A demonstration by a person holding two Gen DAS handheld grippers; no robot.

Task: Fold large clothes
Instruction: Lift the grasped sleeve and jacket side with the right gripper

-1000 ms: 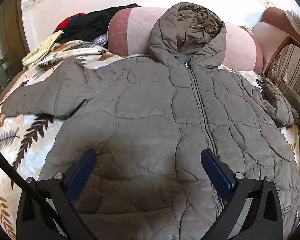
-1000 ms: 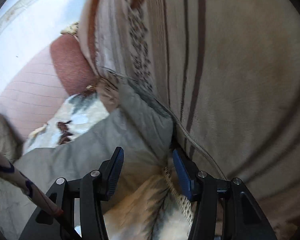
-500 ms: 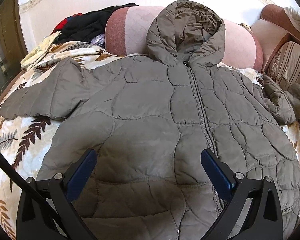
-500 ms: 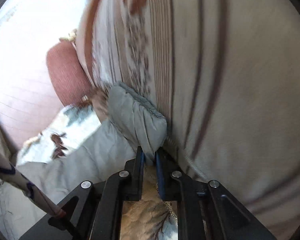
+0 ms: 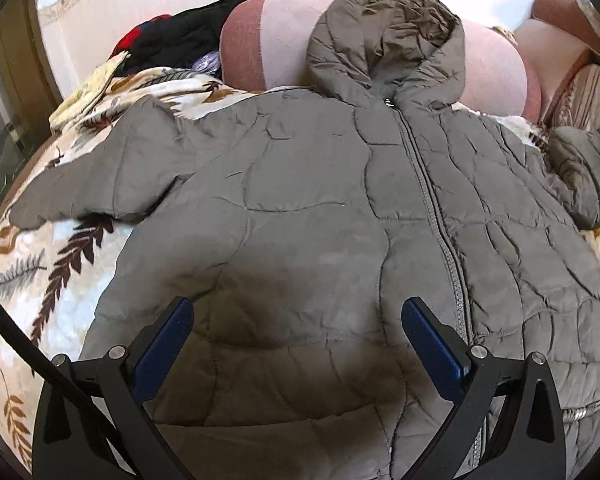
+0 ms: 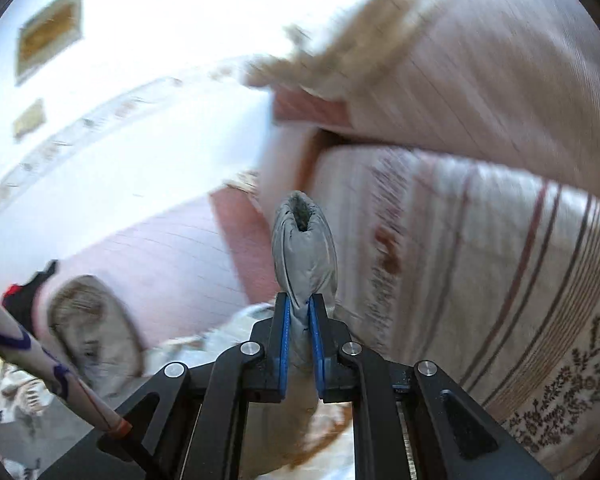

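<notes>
A grey-green quilted hooded jacket [image 5: 320, 208] lies front up and zipped on a leaf-patterned blanket [image 5: 40, 264], hood [image 5: 388, 36] resting against a pink bolster. Its left sleeve [image 5: 100, 176] stretches out to the left. Its right sleeve [image 5: 580, 168] is bunched and lifted at the right edge. My left gripper [image 5: 298, 344] is open and empty, hovering over the jacket's lower front. My right gripper [image 6: 299, 320] is shut on the right sleeve's cuff [image 6: 303, 248], which sticks up between the blue pads, lifted in front of a striped cushion.
A pink bolster [image 5: 276, 36] lies along the back wall. Dark and red clothes [image 5: 180, 36] are piled at the back left. Striped sofa cushions [image 6: 480, 260] stand close on the right. A dark wooden frame [image 5: 8, 92] borders the left side.
My right gripper closed on the sleeve cuff and has lifted it up off the bed, tilting upward. The left gripper stayed open and nearly still over the jacket.
</notes>
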